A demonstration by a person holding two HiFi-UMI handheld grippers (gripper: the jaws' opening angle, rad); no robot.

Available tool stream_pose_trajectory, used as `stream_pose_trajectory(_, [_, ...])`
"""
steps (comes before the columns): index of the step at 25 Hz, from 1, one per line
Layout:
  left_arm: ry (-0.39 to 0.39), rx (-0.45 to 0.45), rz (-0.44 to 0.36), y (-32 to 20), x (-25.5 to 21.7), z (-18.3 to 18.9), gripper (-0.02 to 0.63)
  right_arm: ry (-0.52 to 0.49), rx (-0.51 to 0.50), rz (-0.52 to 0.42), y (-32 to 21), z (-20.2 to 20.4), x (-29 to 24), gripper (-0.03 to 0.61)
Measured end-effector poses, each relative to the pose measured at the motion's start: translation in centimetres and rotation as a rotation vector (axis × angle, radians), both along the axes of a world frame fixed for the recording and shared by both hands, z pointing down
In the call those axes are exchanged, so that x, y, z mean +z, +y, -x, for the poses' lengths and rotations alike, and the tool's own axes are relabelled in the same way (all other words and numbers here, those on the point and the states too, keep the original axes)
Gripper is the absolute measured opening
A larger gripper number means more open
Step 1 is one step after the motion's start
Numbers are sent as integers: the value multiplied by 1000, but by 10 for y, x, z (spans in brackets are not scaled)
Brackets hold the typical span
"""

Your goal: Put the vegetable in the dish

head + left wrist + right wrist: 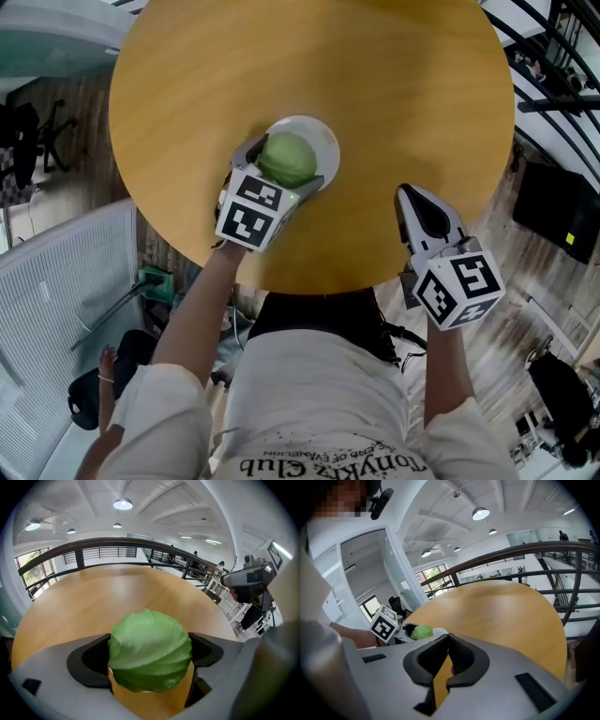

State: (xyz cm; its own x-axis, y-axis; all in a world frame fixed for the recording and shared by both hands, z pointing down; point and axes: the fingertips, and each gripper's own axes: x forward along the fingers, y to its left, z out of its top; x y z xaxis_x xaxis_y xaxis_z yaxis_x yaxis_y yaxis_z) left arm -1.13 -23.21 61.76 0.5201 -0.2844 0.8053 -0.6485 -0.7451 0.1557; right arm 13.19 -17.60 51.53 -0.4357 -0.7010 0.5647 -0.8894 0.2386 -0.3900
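A green cabbage (287,157) sits between the jaws of my left gripper (281,167), which is shut on it. It hangs over a white dish (322,141) on the round wooden table (309,56). In the left gripper view the cabbage (150,649) fills the gap between both grey jaws. My right gripper (422,208) rests near the table's front right edge, shut with nothing in it. From the right gripper view the cabbage (422,632) and the dish (439,631) show small at left, beside the left gripper's marker cube (384,625).
The table's near edge runs just under both grippers. A white radiator panel (66,300) stands at lower left, a black railing (553,37) at upper right. The person's torso (319,394) fills the bottom of the head view.
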Motion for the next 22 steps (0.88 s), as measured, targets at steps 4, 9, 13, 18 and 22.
stream_pose_trajectory(4, [-19,13,17,-3,5,-3,500,-5,0,9,-2,-1,2,25])
stream_pose_trajectory(9, [-40,24,34,-4,14,-5,500,-8,-2,13,-3,-1,5,25])
stream_pose_trajectory(13, [-54,38,46,-4,19,-7,500,-9,1,16,-3,-2,8,25])
stream_pose_trajectory(18, [-68,52,54,-4,25,-11,500,-11,3,16,-2,-5,10,25])
stream_pose_trajectory(22, [-89,66,60,-3,28,-14,500,-13,4,20,-2,-7,11,25])
